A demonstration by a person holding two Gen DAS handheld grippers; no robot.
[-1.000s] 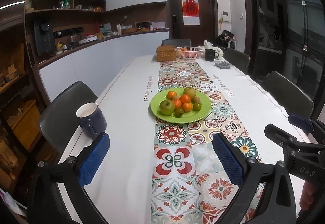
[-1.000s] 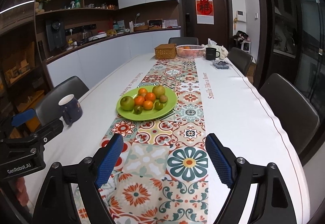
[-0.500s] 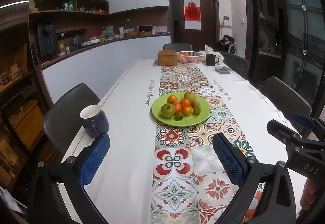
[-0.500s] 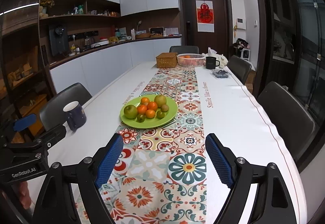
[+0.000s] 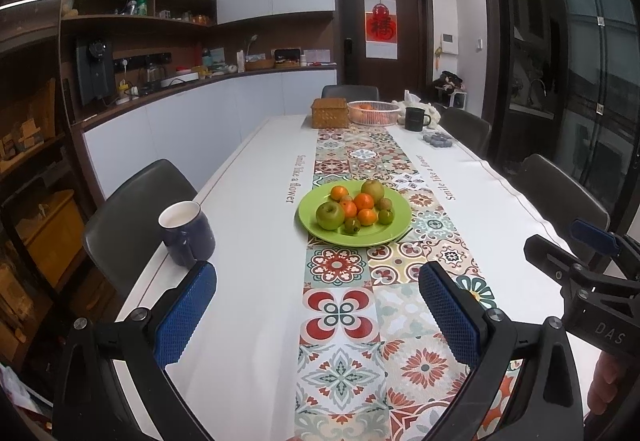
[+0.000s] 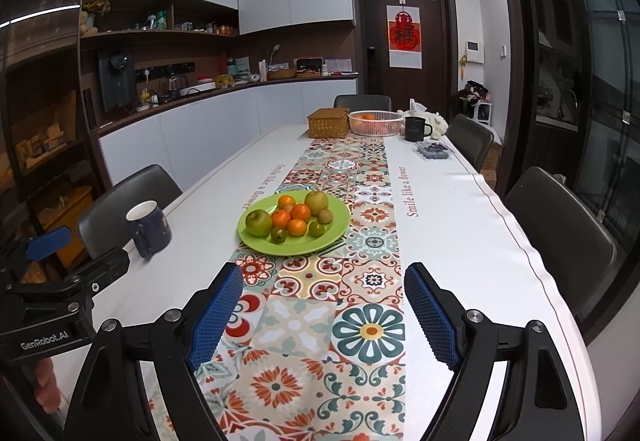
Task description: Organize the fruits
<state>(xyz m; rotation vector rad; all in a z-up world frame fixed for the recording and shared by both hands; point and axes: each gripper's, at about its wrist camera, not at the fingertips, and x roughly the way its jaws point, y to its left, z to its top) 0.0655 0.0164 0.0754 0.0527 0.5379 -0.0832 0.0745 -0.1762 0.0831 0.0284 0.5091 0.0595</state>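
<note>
**A:** Where do the fruits sit, and how will they handle?

**B:** They are heaped on the green plate point(image 5: 396, 237), which rests on the patterned runner point(image 5: 340, 321) near the middle of the white table point(image 5: 248, 225). You have a green apple point(image 5: 330, 215) at the near left, a paler apple or pear point(image 5: 372, 189) at the back, four mandarins point(image 5: 363, 201) touching in the middle, and small greenish-brown fruits point(image 5: 352, 226) at the front and right. I think those may be kiwis or dates, though the view is too coarse to say.

**A:** Where do I take hold?

**B:** Round and smooth, all of them will roll. Grip the green apple across its widest part; it is firm and likely the heaviest. The mandarins are soft-skinned, so close gently. They lean on each other, so lifting one may shift its neighbours.

**A:** And my tools?

**B:** Your left gripper point(image 5: 316, 313) and right gripper point(image 6: 322, 315) both hang spread wide and hold nothing, well short of the plate.

**A:** Anything around it?

**B:** A navy mug point(image 5: 186, 233) stands at the table's left edge. At the far end a pink mesh basket point(image 6: 375, 122) holds something orange, beside a wicker box point(image 6: 328, 123) and a black mug point(image 6: 416, 129).
</note>
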